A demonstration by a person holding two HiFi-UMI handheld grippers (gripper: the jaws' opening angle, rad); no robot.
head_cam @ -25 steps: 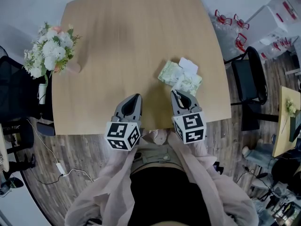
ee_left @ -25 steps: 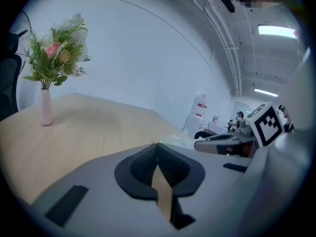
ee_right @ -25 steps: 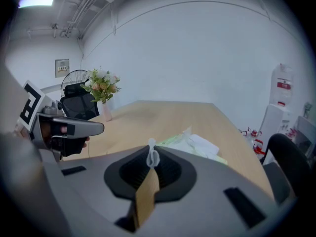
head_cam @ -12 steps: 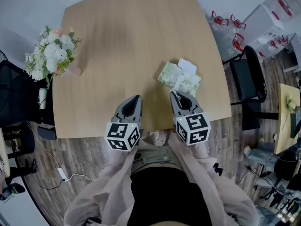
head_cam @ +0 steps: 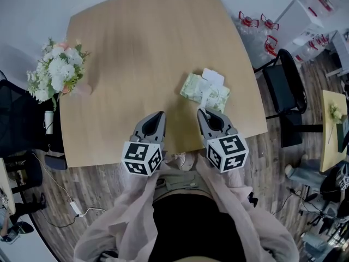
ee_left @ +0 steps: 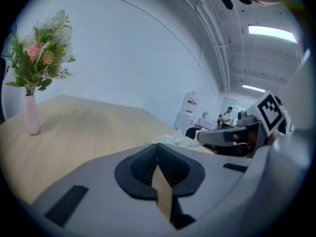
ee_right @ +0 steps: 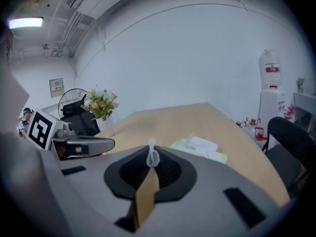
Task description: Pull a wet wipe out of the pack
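At the near edge of the bench (head_cam: pixel 136 53), the left tongs (head_cam: pixel 160 114) are closed and empty, while the right tongs (head_cam: pixel 202 111) pinch the tip of a white wet wipe (ee_right: pixel 152 156). Just beyond lies the green pack (head_cam: pixel 205 90), the wipe running back to it.

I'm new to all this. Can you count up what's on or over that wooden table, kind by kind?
grippers: 2, the left gripper and the right gripper
vase of flowers: 1
pack of wet wipes: 1
wet wipe, pinched in the right gripper's jaws: 1
Total: 5
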